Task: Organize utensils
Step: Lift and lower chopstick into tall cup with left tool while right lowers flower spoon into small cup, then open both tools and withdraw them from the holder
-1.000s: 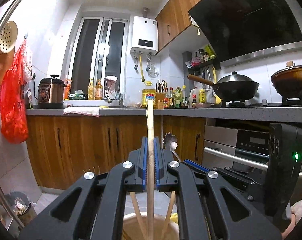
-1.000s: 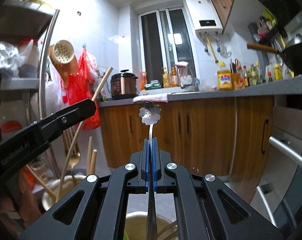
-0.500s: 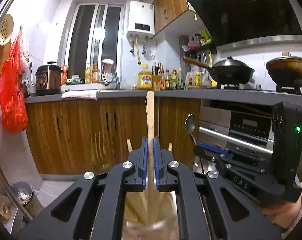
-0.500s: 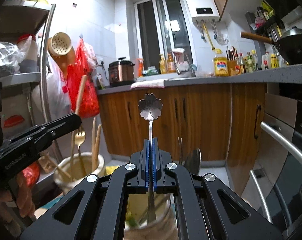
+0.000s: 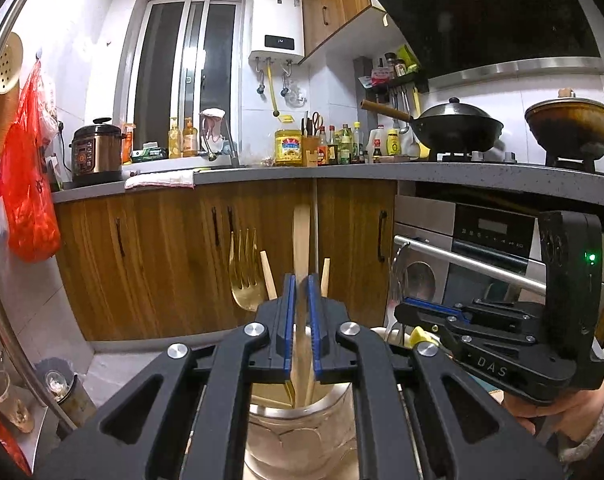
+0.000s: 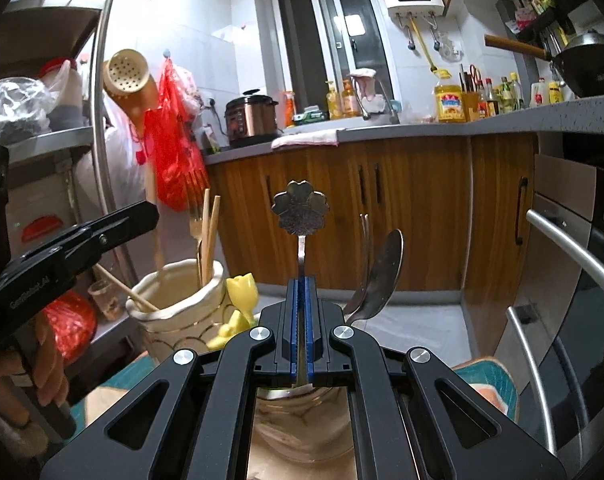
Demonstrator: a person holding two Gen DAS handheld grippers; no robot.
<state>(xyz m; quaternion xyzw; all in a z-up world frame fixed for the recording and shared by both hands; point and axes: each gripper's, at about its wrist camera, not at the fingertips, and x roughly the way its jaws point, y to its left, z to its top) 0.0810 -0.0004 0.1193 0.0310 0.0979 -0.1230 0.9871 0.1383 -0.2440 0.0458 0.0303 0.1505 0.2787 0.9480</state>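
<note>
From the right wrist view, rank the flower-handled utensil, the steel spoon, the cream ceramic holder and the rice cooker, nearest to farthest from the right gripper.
1. Flower-handled utensil: clamped in the right gripper.
2. Steel spoon: just right of the fingers.
3. Cream ceramic holder: farther off, to the left.
4. Rice cooker: far back on the counter.
</note>
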